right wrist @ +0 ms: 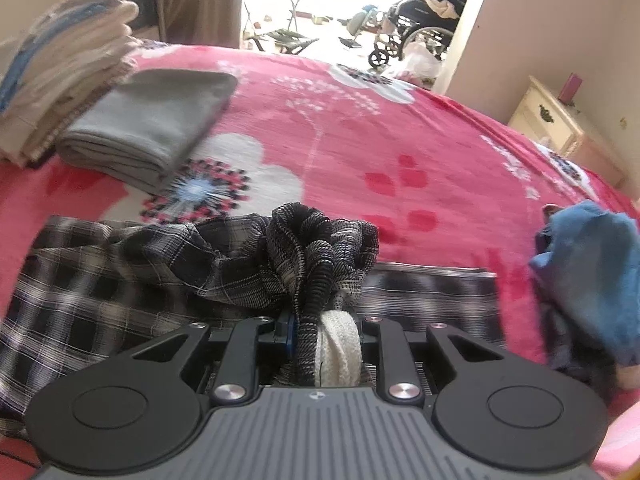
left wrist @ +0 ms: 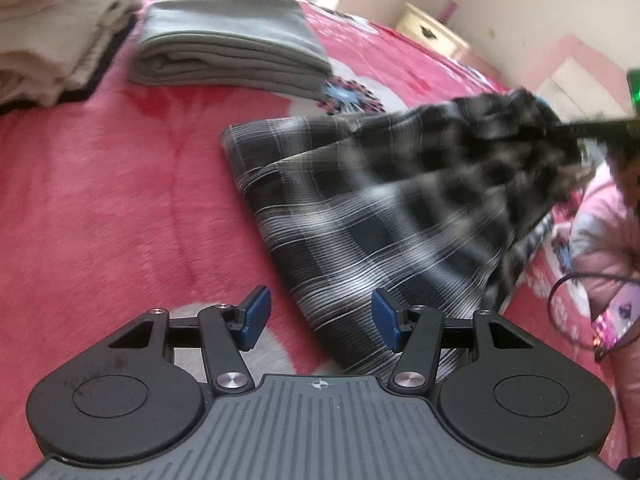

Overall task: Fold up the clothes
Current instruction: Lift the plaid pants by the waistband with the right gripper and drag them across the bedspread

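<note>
Shirt [right wrist: 120, 280]: lying at 9 o'clock on the bed [right wrist: 360, 140].
Right gripper [right wrist: 326, 332]: clenching the bunched shirt edge.
Left gripper [left wrist: 318, 320]: hovering released, gripping nothing.
Advice: carrying the edge across evenly, keeping tension.

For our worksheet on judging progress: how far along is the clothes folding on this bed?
Done: a folded grey garment and a cream stack sit at the far left of the bed. In hand: the right gripper is shut on a bunched part of the plaid garment, lifting it, while the left gripper is open above its near end. Left: finishing the plaid piece, and a crumpled blue garment lies unfolded.
</note>
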{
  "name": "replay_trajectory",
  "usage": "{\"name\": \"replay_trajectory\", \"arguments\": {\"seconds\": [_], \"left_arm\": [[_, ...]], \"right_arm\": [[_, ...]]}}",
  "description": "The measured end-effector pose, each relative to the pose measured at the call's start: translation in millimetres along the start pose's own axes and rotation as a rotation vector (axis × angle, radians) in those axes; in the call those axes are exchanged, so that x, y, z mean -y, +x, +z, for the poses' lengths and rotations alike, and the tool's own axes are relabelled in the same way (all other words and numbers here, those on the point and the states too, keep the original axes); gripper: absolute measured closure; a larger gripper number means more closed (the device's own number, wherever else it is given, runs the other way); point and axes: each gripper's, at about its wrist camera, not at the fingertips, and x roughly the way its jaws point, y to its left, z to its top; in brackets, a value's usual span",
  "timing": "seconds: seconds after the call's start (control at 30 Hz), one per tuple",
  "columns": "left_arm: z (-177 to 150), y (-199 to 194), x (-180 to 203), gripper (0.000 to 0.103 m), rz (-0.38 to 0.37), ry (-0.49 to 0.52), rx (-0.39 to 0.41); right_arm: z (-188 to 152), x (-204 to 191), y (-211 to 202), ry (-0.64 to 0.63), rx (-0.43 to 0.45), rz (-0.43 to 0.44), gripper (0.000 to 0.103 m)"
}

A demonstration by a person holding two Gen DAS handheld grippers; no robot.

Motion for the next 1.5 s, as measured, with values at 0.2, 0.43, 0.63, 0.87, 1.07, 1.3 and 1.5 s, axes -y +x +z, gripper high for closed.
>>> {"name": "replay_trajectory", "arguments": {"seconds": [0.2,0.43,0.63,0.87,1.07,1.3,1.5], "left_arm": [[6.7,15.6,10.2,0.047,-0.007,0.030,-0.031],[11.6,25.1,20.5,0.047,-0.018,0.050,-0.047],[17.2,32.3,28.0,0.047,-0.025,0.059,-0.051],[22.2,40.2,30.6,0.047,-0.032,0.059,-0.056],[24.5,45.4,32.4,0.047,-0.032,0.063,-0.062],[20.0,45.8,32.3,0.047,-0.019,0.073,-0.068],[20.7,44.6,29.4,0.047,-0.020,0.062,-0.063]], "right_arm": [[-1.8,29.7,10.0,-0.002,-0.028,-0.040,0.081],[-3.2,59.1,21.3,-0.014,-0.057,-0.091,0.081],[-6.7,79.8,34.0,-0.032,-0.091,-0.129,0.081],[-13.7,99.5,51.1,-0.040,-0.128,-0.160,0.081],[-20.1,108.9,77.5,-0.049,-0.156,-0.203,0.077],[-22.4,122.8,92.3,0.040,-0.130,-0.287,0.054],[-16.6,135.0,81.8,0.104,-0.103,-0.337,0.044]]}}
